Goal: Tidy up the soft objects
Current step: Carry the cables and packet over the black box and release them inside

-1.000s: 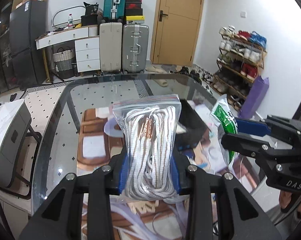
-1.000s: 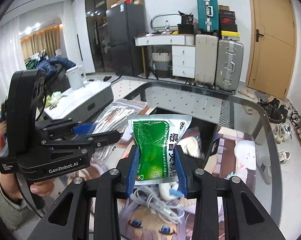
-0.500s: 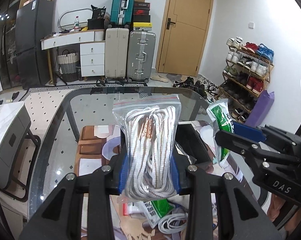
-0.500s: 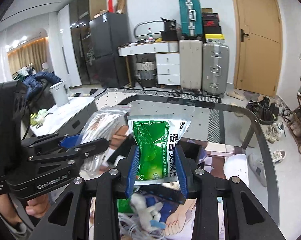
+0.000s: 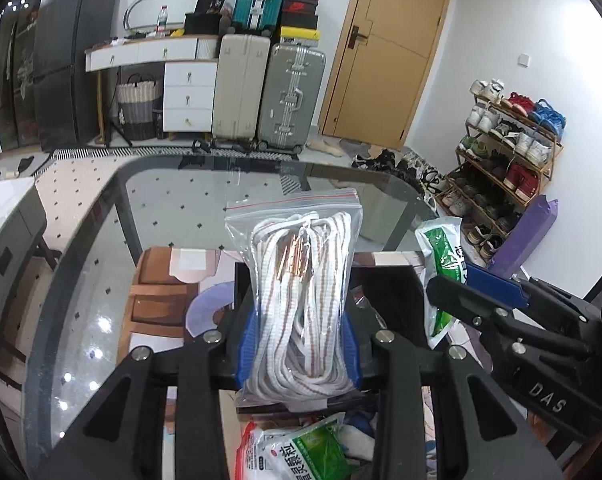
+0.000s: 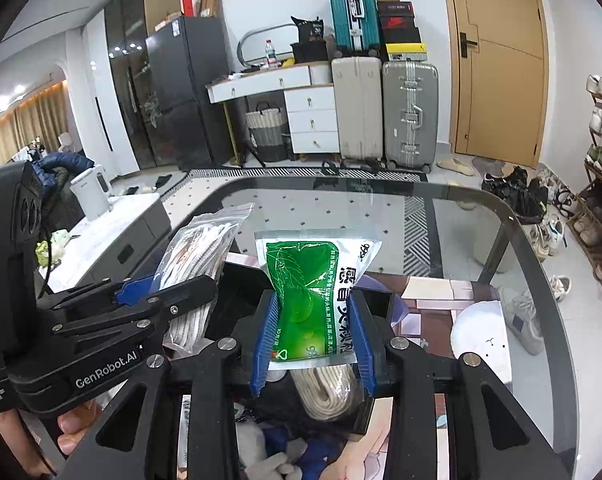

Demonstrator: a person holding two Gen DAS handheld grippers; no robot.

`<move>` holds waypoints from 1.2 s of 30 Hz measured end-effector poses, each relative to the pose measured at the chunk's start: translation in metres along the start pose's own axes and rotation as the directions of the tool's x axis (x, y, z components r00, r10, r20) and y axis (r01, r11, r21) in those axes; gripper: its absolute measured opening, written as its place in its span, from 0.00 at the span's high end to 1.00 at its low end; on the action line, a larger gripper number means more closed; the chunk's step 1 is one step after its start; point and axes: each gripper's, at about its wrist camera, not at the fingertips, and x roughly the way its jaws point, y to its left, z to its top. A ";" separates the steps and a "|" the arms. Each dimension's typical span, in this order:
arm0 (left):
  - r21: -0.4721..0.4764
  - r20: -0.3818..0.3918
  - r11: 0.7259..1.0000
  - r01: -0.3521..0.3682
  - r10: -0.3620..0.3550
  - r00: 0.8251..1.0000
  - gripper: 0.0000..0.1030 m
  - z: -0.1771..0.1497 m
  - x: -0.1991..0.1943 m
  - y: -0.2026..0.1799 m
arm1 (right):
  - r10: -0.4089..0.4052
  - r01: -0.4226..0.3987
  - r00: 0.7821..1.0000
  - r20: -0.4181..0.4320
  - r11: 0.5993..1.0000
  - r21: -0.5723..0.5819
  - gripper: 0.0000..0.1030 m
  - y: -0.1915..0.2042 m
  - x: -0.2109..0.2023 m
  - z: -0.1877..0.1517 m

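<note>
left gripper (image 5: 299,344) clamps rope bag (image 5: 297,280), upright | right gripper (image 6: 312,336) clamps green pouch (image 6: 315,292), upright

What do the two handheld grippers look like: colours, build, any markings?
Both are matte black plastic with silver screw heads and ribbed blue finger pads. The left gripper carries white "GenRobot.AI" lettering on its body; the right gripper shows raised "DAS" lettering. No sleeve is visible.

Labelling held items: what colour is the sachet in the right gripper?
Green with white edges; the sachet shows best in the right wrist view.
</note>
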 end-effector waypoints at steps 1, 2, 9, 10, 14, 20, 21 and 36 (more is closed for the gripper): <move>0.001 -0.004 1.000 -0.006 0.006 1.000 0.67 0.000 0.003 -0.001 | -0.002 0.002 1.000 -0.006 1.000 -0.001 0.66 0.000 0.004 0.000; 0.002 -0.006 1.000 -0.008 0.008 1.000 0.67 0.000 0.005 -0.002 | -0.003 0.003 1.000 -0.011 1.000 0.000 0.66 -0.001 0.008 0.001; -0.004 -0.017 1.000 0.007 -0.007 1.000 0.67 -0.002 0.017 -0.003 | 0.001 0.000 0.998 -0.067 1.000 0.019 0.66 -0.007 0.029 -0.007; -0.013 -0.023 1.000 0.014 -0.015 1.000 0.67 -0.002 0.019 -0.002 | 0.003 -0.001 0.998 -0.070 1.000 0.024 0.66 -0.008 0.030 -0.008; -0.023 -0.013 0.999 0.026 -0.026 1.000 0.67 0.003 0.018 -0.003 | -0.002 0.005 0.998 -0.063 0.999 0.044 0.66 -0.014 0.030 -0.007; -0.023 -0.006 0.994 0.111 -0.111 0.994 0.67 0.007 0.005 -0.019 | -0.011 0.013 0.999 -0.031 0.997 0.076 0.66 -0.024 0.014 -0.002; -0.011 -0.004 0.993 0.113 -0.113 0.994 0.67 0.007 0.003 -0.022 | -0.020 0.022 0.999 -0.026 0.997 0.077 0.66 -0.026 0.011 -0.002; -0.013 -0.079 1.000 -0.012 0.011 0.997 0.67 -0.004 0.019 0.001 | 0.063 -0.055 0.991 -0.121 0.996 0.068 0.66 -0.018 0.028 -0.013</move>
